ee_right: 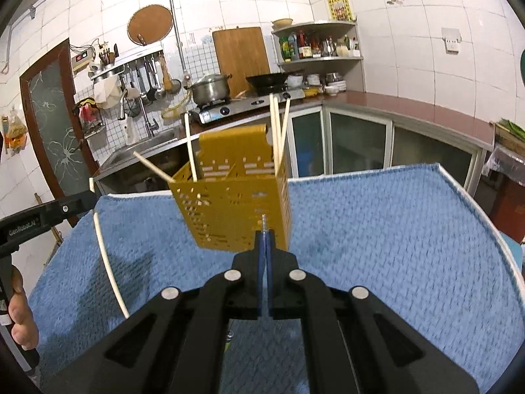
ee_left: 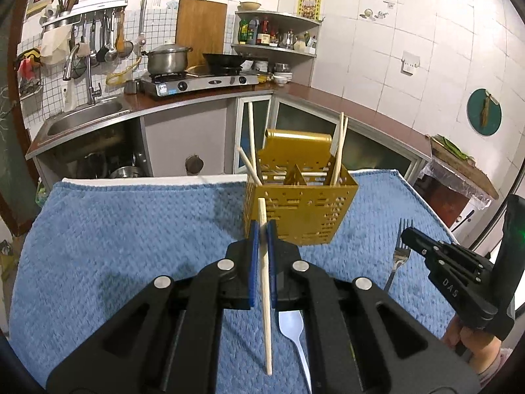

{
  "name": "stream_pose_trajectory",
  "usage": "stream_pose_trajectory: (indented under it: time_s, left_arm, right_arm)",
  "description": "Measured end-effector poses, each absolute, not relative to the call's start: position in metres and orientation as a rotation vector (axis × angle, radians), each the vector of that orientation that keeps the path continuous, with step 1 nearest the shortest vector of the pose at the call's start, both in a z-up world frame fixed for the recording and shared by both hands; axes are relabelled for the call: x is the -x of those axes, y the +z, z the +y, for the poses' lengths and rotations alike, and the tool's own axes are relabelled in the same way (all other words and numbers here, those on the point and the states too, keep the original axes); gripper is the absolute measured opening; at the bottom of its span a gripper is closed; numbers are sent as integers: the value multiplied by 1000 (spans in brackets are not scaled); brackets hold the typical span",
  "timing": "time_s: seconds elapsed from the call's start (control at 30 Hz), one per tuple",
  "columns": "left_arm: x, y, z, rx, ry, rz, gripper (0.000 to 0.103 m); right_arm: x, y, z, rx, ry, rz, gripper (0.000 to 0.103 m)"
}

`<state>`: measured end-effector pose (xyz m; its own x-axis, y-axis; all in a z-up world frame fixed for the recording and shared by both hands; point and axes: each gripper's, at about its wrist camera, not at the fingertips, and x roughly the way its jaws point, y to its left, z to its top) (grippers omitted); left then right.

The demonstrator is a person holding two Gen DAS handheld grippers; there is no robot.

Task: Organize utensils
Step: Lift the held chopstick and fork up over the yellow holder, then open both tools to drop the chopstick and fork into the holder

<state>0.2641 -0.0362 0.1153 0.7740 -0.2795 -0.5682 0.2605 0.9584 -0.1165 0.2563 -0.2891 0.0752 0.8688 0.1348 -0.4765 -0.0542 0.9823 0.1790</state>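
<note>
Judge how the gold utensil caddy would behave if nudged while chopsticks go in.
The gold utensil caddy looks thin and perforated, so probably light. It stands tall on a soft blue towel, so a high nudge might tip it. The leaning chopsticks could add leverage.

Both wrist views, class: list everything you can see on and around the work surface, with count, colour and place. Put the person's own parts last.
towel: one, blue, covering the work surface
utensil caddy: one, gold, perforated, standing on the towel
caddy chopsticks: four, pale, two in the caddy's left side, two in its right
held chopstick: one, pale, clamped in the left gripper
fork: one, silver, clamped in the right gripper
white utensil: one, white, lying on the towel below the left gripper
pot: one, steel, on the stove behind
wok: one, black, beside the pot
left gripper: one, black with blue pads, shut
right gripper: one, black with blue pads, shut
</note>
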Motion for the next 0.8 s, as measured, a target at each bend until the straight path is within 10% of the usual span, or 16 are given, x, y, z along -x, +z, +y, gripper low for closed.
stream_pose_trajectory:
  time_s: [0.8]
  left_arm:
    - [-348,249,-70,24,-292,351,4]
  right_arm:
    - [-351,209,-306,56,-80,90,1]
